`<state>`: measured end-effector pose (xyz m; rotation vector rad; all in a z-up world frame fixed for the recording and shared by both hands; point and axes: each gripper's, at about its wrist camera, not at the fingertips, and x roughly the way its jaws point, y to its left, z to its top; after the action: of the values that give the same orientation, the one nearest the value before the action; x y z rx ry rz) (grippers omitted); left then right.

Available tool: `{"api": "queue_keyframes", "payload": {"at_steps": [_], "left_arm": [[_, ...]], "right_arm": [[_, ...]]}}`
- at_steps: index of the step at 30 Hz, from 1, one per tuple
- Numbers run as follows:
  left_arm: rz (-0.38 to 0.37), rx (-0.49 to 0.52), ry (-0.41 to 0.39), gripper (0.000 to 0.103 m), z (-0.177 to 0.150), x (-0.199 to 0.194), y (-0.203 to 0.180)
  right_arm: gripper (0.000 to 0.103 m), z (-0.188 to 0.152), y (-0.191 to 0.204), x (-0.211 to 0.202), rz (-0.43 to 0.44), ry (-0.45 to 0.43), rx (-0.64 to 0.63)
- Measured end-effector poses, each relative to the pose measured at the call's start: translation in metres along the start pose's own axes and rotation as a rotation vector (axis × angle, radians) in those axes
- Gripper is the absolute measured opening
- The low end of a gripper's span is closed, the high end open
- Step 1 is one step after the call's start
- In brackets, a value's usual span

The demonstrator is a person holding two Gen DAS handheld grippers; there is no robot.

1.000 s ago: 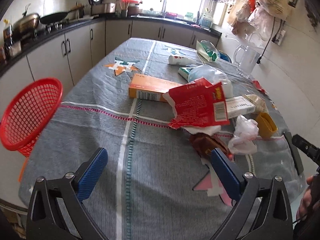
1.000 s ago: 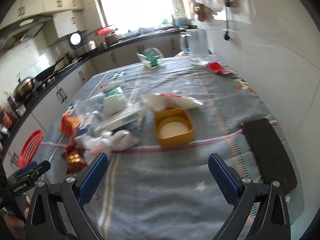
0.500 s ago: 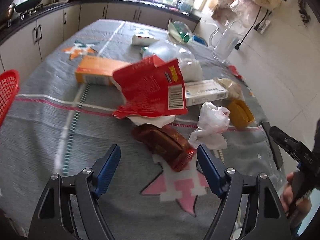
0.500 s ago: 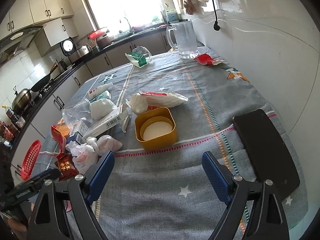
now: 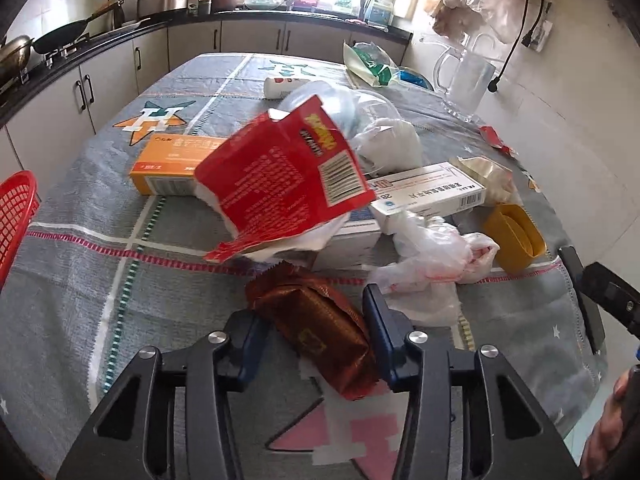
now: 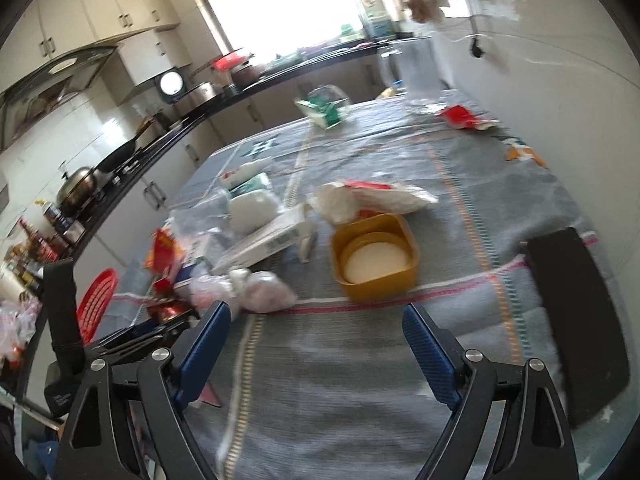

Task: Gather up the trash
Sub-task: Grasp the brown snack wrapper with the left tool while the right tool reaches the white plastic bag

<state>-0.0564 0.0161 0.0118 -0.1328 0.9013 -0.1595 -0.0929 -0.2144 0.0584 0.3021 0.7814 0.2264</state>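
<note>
Your left gripper (image 5: 314,330) has just been closing its jaws, and they now stand about half open astride the brown-red foil packet (image 5: 320,326). The blue pads sit hard against the packet's sides, but you cannot tell whether they press on it. The packet lies on the grey tablecloth (image 5: 120,288), its far end pointing to about 11 o'clock. At 12 o'clock from it stands the torn red bag (image 5: 280,176), with the orange box (image 5: 172,164) behind it at 10 o'clock. At 2 o'clock, just beside the right pad, lies the crumpled white plastic bag (image 5: 432,264), and beyond it the white carton (image 5: 428,196) and the yellow tub (image 5: 514,236). The red basket (image 5: 16,216) hangs at the table's edge at 9 o'clock.

Your right gripper (image 6: 316,340) stands wide open over bare cloth, holding nothing, with the yellow tub at 12 o'clock ahead of it.
</note>
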Motion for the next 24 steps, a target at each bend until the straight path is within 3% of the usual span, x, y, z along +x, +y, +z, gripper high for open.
{"api": "queue_keyframes", "payload": {"at_steps": [5,6,8,14,18,21,24], "left_arm": [[0.005,-0.018,-0.005,0.045,-0.005,-0.01,0.021],[0.001,-0.022,-0.005,0.045,-0.007,-0.013,0.024],[-0.003,-0.022,-0.008,0.045,-0.012,-0.018,0.029],[-0.005,-0.023,-0.012,0.045,-0.019,-0.025,0.036],[-0.006,-0.031,-0.012,0.045,-0.019,-0.027,0.041],[-0.005,-0.032,-0.015,0.045,-0.02,-0.029,0.045],[0.002,-0.031,-0.02,0.045,-0.022,-0.031,0.048]], "right_arm": [[0.086,0.007,0.014,0.029,0.095,0.073,-0.002],[0.085,0.01,0.017,0.038,0.101,0.088,-0.002],[0.074,0.015,0.02,0.055,0.118,0.123,0.003],[0.066,0.025,0.023,0.095,0.12,0.178,0.018],[0.064,0.019,0.029,0.092,0.193,0.217,0.004],[0.065,0.003,0.052,0.079,0.296,0.286,-0.115],[0.065,-0.007,0.07,0.061,0.31,0.281,-0.233]]}}
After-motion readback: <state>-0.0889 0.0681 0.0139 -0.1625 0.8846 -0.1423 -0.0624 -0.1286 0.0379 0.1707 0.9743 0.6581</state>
